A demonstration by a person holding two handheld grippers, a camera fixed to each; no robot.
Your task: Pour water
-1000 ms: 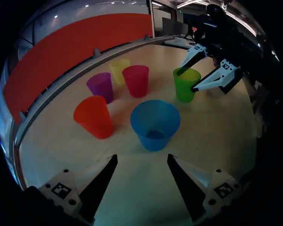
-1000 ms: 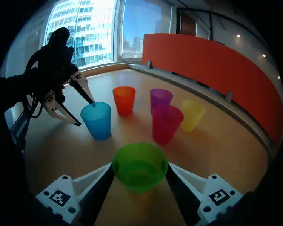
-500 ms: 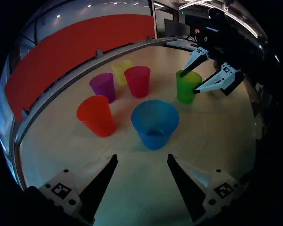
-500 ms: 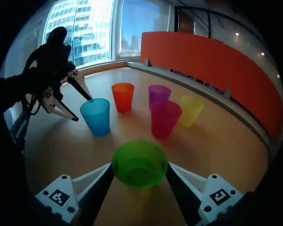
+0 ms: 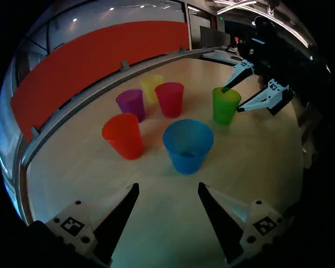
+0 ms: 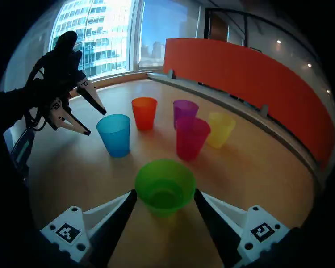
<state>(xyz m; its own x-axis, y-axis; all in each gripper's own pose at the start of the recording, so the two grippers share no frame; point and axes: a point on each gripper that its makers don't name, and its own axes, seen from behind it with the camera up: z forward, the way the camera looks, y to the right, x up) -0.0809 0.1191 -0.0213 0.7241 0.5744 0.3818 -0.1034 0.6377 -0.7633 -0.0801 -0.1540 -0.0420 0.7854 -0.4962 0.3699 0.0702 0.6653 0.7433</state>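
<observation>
Since the translucent green plastic cup (image 6: 165,185) looks light, thin and slick, pinch mid-wall gently; your right gripper (image 6: 164,193) straddles it, grip unclear; left gripper (image 5: 168,185) spread, empty.

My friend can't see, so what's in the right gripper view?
A green cup stands between the right gripper's open fingers on a wooden table. Behind: blue cup, orange cup, purple cup, pink cup, yellow cup, and the left gripper beside the blue cup.

A pale wooden bench (image 5: 265,147) is bordered by a long orange panel (image 6: 257,76). Tall windows (image 6: 100,35) are lit by daylight, with what may be city towers beyond. Strip lights (image 5: 232,5) are seen overhead.
</observation>
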